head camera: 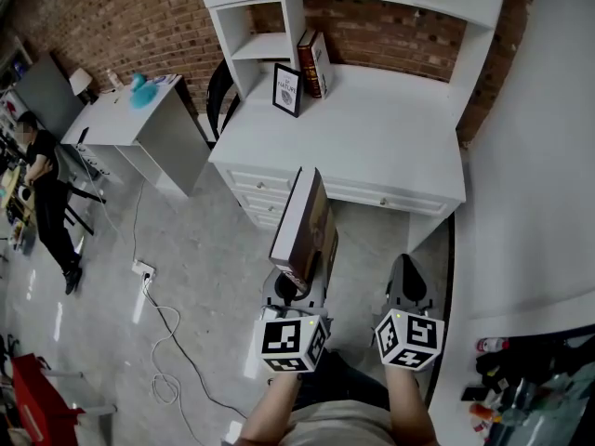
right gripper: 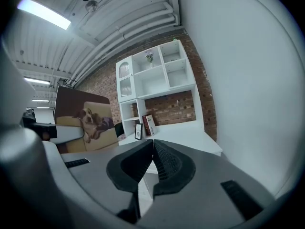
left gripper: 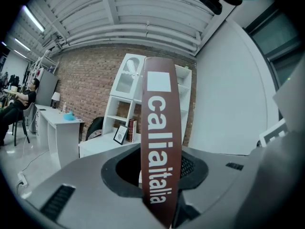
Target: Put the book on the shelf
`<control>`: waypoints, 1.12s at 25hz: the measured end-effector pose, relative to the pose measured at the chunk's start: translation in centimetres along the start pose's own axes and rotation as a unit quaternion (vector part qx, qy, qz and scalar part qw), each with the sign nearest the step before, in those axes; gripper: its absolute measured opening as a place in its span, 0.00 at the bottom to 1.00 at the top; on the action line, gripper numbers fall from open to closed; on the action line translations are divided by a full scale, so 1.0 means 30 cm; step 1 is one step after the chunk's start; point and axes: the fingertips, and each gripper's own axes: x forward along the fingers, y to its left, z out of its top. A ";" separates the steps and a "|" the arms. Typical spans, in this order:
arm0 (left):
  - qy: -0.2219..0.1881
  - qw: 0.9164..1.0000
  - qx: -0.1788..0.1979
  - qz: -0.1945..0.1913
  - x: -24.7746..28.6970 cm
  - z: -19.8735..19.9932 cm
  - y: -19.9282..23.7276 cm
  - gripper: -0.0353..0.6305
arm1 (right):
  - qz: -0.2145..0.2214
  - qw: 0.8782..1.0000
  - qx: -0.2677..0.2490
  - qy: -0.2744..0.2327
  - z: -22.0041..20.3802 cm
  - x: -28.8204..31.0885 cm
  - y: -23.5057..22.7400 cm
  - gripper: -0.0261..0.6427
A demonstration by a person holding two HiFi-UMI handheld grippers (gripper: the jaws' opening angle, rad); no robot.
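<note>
A large brown-spined book (head camera: pixel 301 223) stands upright in my left gripper (head camera: pixel 297 284), whose jaws are shut on its lower end. In the left gripper view the spine (left gripper: pixel 160 137) fills the gap between the pads. My right gripper (head camera: pixel 407 277) hovers beside it to the right, shut and empty; its pads meet (right gripper: pixel 152 147). From the right gripper view the book's cover (right gripper: pixel 86 123) shows a dog on a sofa. Ahead stands the white desk (head camera: pixel 381 128) with its shelf unit (head camera: pixel 265 12). Two books (head camera: pixel 313 63) and a framed picture (head camera: pixel 287 89) stand on the desk.
A grey table (head camera: pixel 139 124) stands at the left, with a seated person (head camera: pixel 42 184) beyond it. A power strip and cable (head camera: pixel 144 269) lie on the floor. A black chair (head camera: pixel 218 91) sits left of the white desk. A white wall and cluttered counter (head camera: pixel 521 379) close the right side.
</note>
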 end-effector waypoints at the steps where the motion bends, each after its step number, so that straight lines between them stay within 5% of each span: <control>1: 0.002 1.000 0.000 0.001 0.015 0.001 0.005 0.27 | 0.001 1.000 0.000 0.001 0.003 0.016 -0.001 0.06; 28: 0.014 0.999 0.002 -0.033 0.773 0.162 0.240 0.27 | -0.032 0.999 -0.003 0.008 0.171 0.773 -0.014 0.06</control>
